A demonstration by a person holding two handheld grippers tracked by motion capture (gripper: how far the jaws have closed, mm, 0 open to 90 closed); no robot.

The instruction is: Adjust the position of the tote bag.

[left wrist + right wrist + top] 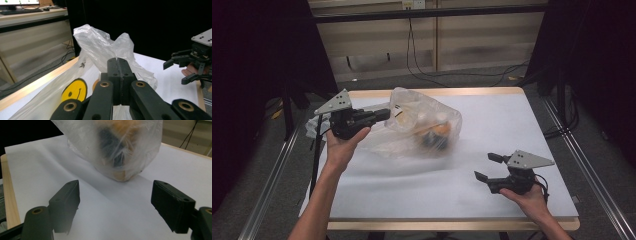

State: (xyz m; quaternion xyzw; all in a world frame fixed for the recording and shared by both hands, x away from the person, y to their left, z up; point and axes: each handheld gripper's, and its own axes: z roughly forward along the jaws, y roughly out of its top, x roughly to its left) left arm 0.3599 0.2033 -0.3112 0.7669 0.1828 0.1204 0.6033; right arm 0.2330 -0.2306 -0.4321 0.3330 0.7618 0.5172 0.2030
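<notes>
White-covered table with wooden edge (492, 91), dark surround. High view: left gripper (384, 114), jaws pressed together on the rim of a clear, crinkled plastic bag (422, 125) at table centre-left; right gripper (486, 166) near the front-right edge, apart from bag. Left gripper view: jaws pinch film; yellow smiley disc (74, 90) inside. Right gripper view: jaws spread, nothing betw. them.

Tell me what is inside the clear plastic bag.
Inside the clear crumpled plastic bag: a yellow smiley-face disc and blurred orange-and-black items. The creased film hides what those are.

Dim, soft frames (dark surroundings), table evenly lit.
</notes>
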